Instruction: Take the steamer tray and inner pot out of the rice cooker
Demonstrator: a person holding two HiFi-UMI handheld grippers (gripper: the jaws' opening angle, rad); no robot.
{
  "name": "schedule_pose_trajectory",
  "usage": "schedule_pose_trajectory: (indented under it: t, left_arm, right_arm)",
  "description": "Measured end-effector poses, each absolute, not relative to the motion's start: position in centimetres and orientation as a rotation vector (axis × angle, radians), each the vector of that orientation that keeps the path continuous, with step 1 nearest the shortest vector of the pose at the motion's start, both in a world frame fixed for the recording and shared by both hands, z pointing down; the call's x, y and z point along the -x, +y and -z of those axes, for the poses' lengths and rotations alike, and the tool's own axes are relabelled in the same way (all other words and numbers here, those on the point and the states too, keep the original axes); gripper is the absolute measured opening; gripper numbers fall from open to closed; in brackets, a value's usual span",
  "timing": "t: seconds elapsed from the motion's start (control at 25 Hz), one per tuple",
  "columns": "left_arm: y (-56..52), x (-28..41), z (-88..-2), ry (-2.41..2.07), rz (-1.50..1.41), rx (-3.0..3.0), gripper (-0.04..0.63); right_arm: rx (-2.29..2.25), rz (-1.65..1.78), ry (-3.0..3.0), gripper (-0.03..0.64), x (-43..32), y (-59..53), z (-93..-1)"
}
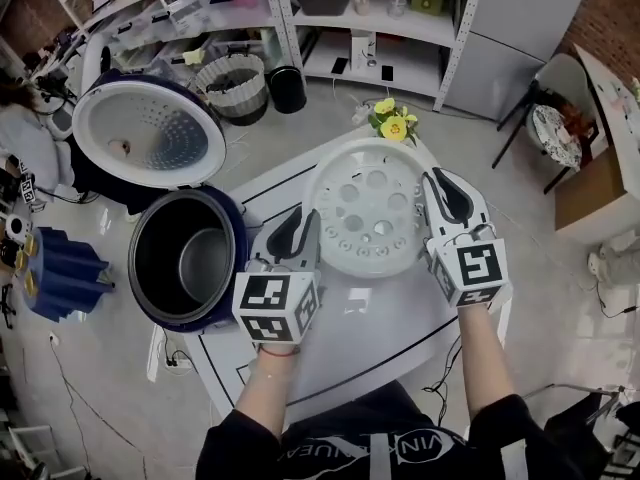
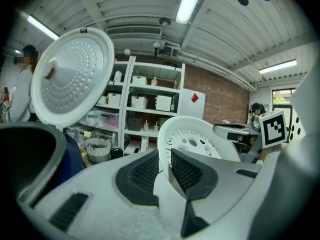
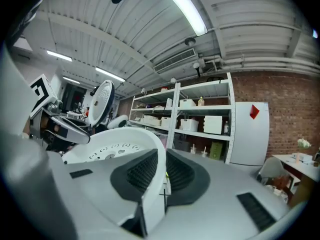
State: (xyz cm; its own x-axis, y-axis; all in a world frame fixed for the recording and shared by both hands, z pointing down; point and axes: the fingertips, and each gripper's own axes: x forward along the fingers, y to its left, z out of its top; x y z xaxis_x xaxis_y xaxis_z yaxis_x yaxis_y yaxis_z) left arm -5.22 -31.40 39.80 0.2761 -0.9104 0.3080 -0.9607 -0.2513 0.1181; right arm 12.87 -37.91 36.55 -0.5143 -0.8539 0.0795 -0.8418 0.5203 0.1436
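The white perforated steamer tray (image 1: 372, 211) hangs above the white table (image 1: 400, 338), held by its rim on both sides. My left gripper (image 1: 303, 234) is shut on the tray's left rim (image 2: 163, 156), and my right gripper (image 1: 440, 200) is shut on its right rim (image 3: 159, 169). To the left stands the dark blue rice cooker (image 1: 188, 258) with its lid (image 1: 148, 131) swung up. The dark metal inner pot (image 1: 205, 263) sits inside it. The lid's dimpled inner plate (image 2: 72, 76) fills the upper left of the left gripper view.
Yellow flowers (image 1: 392, 121) stand at the table's far edge. A wicker basket (image 1: 232, 86) and a black bin (image 1: 287, 88) sit on the floor by the white shelving (image 1: 365, 18). A blue object (image 1: 62, 271) lies left of the cooker. A chair (image 1: 555, 118) stands at the right.
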Motion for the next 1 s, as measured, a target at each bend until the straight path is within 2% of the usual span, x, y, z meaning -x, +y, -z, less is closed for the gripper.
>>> schedule_pose_trajectory:
  t: [0.64, 1.0]
  left_arm:
    - [-36.0, 5.1, -54.1, -1.630, -0.379, -1.983, 0.066]
    - [-37.7, 5.2, -57.5, -1.547, -0.356, -1.891, 0.060]
  right_arm:
    - [-1.247, -0.233, -2.432, 0.051, -12.8, -43.9, -53.5]
    - [-1.179, -0.311, -2.359, 0.052, -12.7, -45.8, -57.3]
